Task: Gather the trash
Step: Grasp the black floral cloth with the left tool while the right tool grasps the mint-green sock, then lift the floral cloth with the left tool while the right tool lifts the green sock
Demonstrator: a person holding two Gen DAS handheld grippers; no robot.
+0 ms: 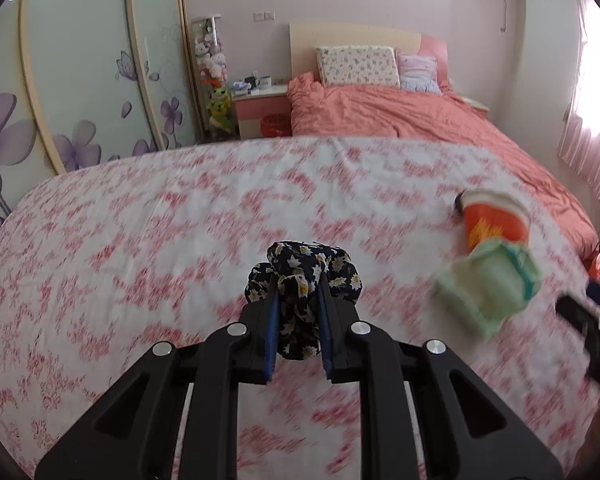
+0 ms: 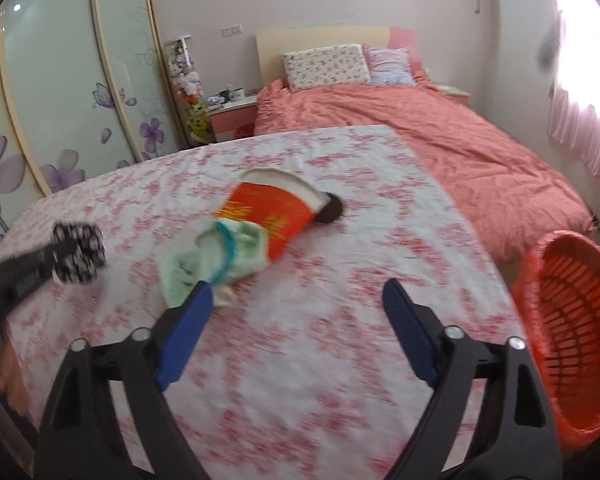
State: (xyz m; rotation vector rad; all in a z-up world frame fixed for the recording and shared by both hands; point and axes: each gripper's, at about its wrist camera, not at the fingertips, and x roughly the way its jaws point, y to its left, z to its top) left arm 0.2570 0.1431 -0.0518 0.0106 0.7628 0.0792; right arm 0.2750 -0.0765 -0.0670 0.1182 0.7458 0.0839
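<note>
Left jaws clamping floral cloth (image 1: 300,280), right jaws apart

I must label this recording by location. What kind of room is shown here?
Most likely a bedroom in a home. A bed with a coral duvet and two pillows stands against the wall, a bedside cabinet sits next to it, and a sliding-door wardrobe with purple flowers lines one side.

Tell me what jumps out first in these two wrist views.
The left gripper is shut on a dark floral scrunchie above the pink-flowered sheet. An orange paper cup lies tipped over mid-sheet beside a pale green wrapper, ahead of the open right gripper. An orange basket stands at the sheet's right edge.
</note>
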